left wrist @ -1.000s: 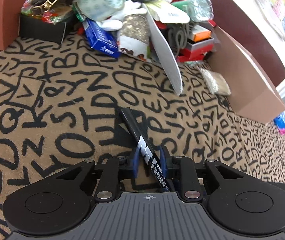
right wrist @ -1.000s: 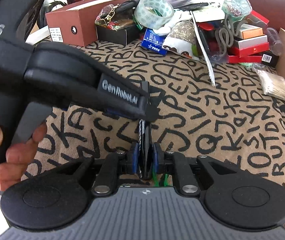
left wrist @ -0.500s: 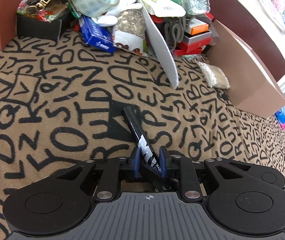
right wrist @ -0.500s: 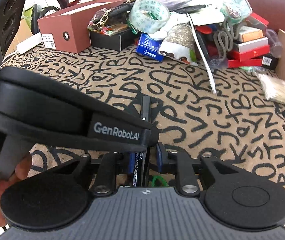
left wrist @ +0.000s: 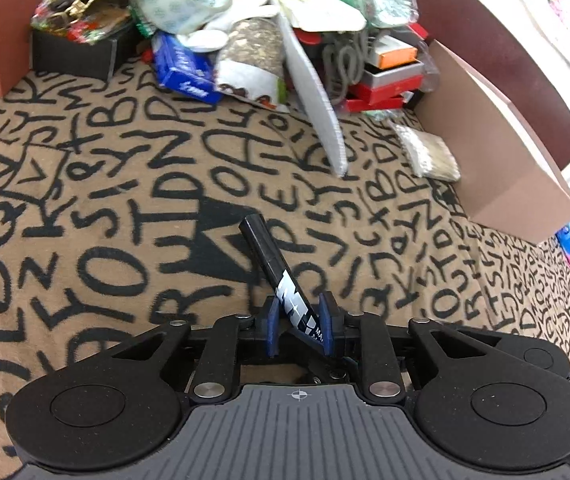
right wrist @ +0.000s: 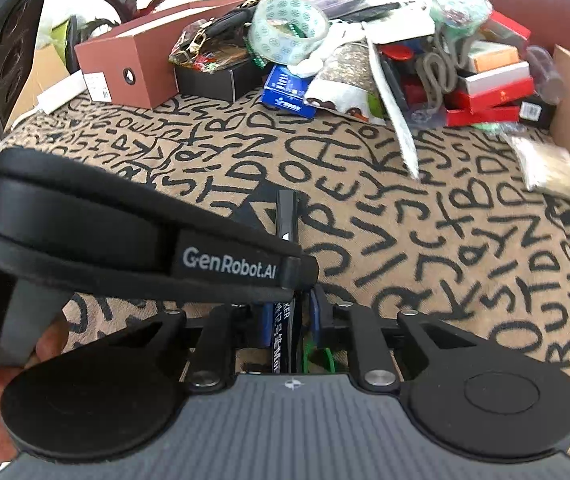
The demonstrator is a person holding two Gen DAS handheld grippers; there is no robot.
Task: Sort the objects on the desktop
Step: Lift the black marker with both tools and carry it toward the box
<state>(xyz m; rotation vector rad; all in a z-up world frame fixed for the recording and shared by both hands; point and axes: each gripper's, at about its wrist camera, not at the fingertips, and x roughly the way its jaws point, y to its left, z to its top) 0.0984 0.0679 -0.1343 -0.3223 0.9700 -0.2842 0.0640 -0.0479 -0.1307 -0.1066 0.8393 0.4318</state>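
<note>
Left tongs (left wrist: 297,326) grasp a black marker (left wrist: 275,262) between blue pads, tip angled over the lettered cloth (left wrist: 125,208). Right tongs (right wrist: 288,320) flank the same marker (right wrist: 287,216); grip state cannot be told.

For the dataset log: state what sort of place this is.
Probably a home desk or table used for clutter sorting: a letter-patterned cloth covers the surface, a heap with a tape roll and small red boxes sits at the back, and open cardboard boxes flank it.
</note>
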